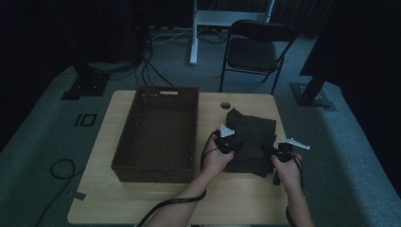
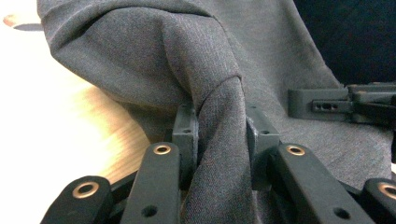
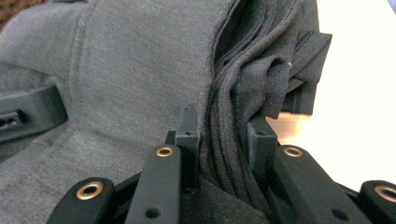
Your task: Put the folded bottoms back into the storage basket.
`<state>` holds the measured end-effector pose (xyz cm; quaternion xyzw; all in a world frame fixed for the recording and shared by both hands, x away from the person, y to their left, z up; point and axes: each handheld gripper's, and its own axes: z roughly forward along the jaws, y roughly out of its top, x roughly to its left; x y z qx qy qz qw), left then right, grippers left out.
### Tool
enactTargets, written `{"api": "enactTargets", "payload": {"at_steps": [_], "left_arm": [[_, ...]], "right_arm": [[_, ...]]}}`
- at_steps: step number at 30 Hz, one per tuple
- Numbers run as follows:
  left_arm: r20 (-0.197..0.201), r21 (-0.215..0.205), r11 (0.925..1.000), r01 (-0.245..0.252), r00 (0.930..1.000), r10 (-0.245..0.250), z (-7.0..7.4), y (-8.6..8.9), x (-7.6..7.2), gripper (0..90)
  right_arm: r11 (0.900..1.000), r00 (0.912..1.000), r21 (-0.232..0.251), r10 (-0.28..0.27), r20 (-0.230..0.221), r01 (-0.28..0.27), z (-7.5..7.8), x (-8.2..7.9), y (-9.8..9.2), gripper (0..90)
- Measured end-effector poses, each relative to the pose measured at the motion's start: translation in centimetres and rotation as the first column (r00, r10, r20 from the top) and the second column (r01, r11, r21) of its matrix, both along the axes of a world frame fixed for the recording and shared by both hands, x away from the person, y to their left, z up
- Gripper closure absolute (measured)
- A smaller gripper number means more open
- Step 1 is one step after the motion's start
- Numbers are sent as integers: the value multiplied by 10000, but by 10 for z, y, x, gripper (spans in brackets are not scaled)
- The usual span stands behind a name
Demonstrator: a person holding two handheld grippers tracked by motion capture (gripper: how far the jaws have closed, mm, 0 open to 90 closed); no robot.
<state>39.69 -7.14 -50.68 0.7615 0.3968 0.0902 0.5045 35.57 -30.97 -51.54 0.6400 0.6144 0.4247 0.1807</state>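
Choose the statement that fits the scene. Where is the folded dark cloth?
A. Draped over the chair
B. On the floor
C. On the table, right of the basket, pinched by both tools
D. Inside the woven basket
C: the high view shows the dark cloth on the table beside the basket, with left tool and right tool clamped on its folds.

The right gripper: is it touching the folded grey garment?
Touching. In the right gripper view, the right gripper has its jaws clamped on the layered edge of the folded grey garment.
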Motion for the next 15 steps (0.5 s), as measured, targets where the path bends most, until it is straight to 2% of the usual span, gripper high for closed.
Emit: {"api": "enactTargets", "payload": {"at_steps": [6,12,15], "left_arm": [[114,-65,9999,88,9999,-87,13,1,0,715],[278,-190,9997,143,9995,-138,35,5,1,714],[405,-215,9997,139,9991,-130,44,8,0,713]], "right_arm": [[10000,9999,-34,68,134,-67,13,-2,0,722],[9991,9994,415,28,345,-42,31,-3,-1,722],[9991,9989,396,119,453,-137,44,-3,1,722]]}}
